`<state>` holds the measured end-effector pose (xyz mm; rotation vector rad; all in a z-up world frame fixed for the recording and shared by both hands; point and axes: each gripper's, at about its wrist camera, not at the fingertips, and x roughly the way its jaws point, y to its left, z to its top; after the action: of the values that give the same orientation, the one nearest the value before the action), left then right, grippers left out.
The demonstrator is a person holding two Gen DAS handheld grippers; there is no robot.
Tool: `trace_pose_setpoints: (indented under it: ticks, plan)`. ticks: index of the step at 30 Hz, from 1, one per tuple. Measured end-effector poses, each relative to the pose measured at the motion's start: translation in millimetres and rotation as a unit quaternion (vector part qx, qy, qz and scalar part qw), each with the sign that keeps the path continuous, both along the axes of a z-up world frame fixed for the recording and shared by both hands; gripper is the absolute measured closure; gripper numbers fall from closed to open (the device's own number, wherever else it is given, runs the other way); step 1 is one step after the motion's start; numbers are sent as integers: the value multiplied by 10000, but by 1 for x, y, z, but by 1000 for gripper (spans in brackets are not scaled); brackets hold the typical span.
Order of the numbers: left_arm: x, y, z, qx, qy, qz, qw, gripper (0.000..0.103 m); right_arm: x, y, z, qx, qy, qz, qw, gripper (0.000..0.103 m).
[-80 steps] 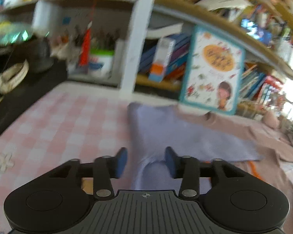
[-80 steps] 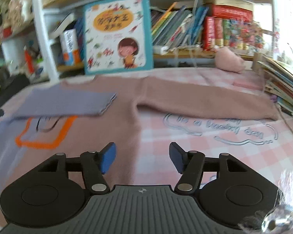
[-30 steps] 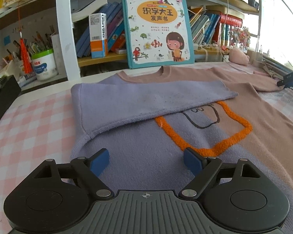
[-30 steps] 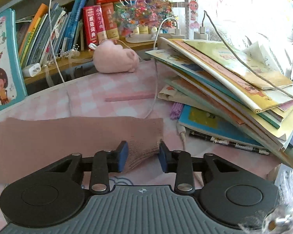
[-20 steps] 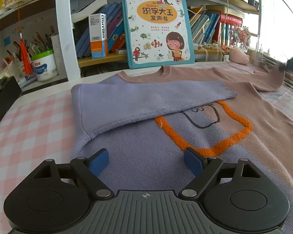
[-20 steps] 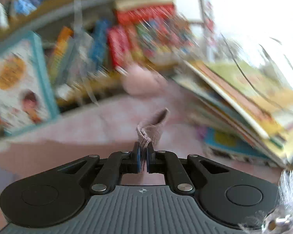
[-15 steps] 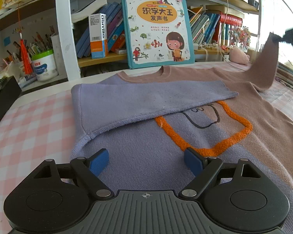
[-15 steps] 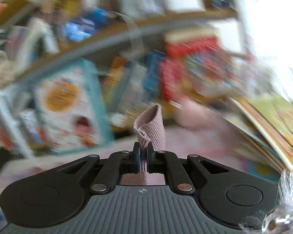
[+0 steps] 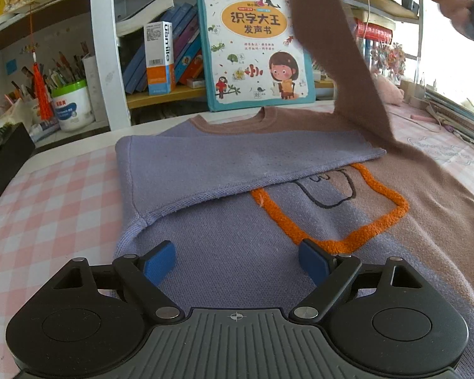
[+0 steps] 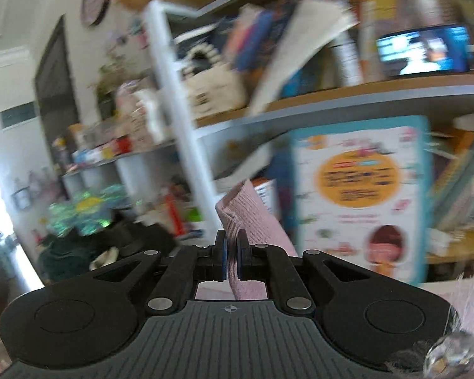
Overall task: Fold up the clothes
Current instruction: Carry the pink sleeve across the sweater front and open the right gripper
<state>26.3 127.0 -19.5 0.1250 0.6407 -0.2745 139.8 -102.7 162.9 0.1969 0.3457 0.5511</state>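
Pinching pink sleeve point(image 10: 252, 221), right gripper point(image 10: 231, 260) lifts it.

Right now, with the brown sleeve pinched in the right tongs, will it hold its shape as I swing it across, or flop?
Probably flop: the brown sleeve already hangs as a slack band from the lifted cuff. The knit looks soft and light, so it should trail the right tongs rather than lead. The shut pinch seems secure, though a fast swing might wrinkle it on landing.

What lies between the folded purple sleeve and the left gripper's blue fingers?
In the left wrist view, only the sweater's purple knitted front lies between the folded purple sleeve and the open left gripper.
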Motion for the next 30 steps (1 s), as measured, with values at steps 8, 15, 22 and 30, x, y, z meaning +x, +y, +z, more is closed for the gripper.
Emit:
trace_pose_setpoints:
  ticks: [8, 15, 22, 30]
  plan:
    - [0, 1, 0, -21, 11, -2, 10000, 15, 47, 65, -53, -347, 651, 322, 9968, 98]
    - [0, 0, -1, -33, 27, 5, 10000, 13, 55, 75, -96, -344, 1191, 506, 9910, 70]
    - [2, 0, -1, 27, 17, 52, 10000, 11, 28, 66, -103, -582, 1245, 589, 9888, 59]
    - [0, -3, 2, 166, -27, 116, 9998, 9, -26, 9, -107, -667, 1441, 221, 9871, 55]
